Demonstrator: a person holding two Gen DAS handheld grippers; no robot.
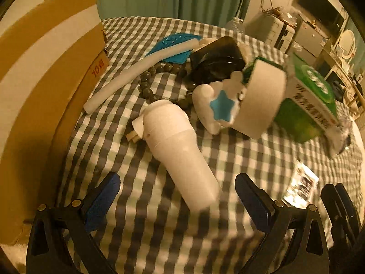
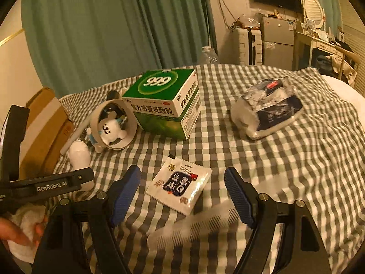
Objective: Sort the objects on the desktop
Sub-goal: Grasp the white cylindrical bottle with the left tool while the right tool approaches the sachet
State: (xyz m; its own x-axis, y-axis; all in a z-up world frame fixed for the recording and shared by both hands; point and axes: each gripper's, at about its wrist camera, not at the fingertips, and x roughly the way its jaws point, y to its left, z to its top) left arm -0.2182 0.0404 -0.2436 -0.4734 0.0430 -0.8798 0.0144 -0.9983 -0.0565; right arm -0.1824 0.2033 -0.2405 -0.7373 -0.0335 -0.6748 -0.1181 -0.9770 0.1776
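1. My left gripper (image 1: 178, 196) has its blue-padded jaws spread wide, nothing pressed between them; the white flashlight-shaped device (image 1: 180, 150) lies on the checked cloth (image 1: 141, 233) with its wide end reaching between the fingertips, at about 12 o'clock from them.
2. My right gripper (image 2: 182, 194) is also spread wide and holds nothing. A white snack sachet (image 2: 179, 188) lies flat between the pads, apart from both, and a white comb (image 2: 194, 226) lies just below it, near the right pad.
3. From the left gripper, at 1 o'clock, a white bear figure (image 1: 216, 105) sits against a roll of white tape (image 1: 260, 105); in the right wrist view the bear shows through the roll's ring.
4. Touching the roll, at 2 o'clock, stands the green medicine box (image 1: 312, 96).
5. At 12 o'clock beyond the device lie dark beads (image 1: 148, 84), a white foam stick (image 1: 127, 73), a blue pad (image 1: 175, 45) and a black object (image 1: 216, 59).
6. At 10 o'clock stands a cardboard box (image 1: 45, 80).
7. From the right gripper, at 2 o'clock, well apart, lies a plastic-wrapped packet (image 2: 267, 111).
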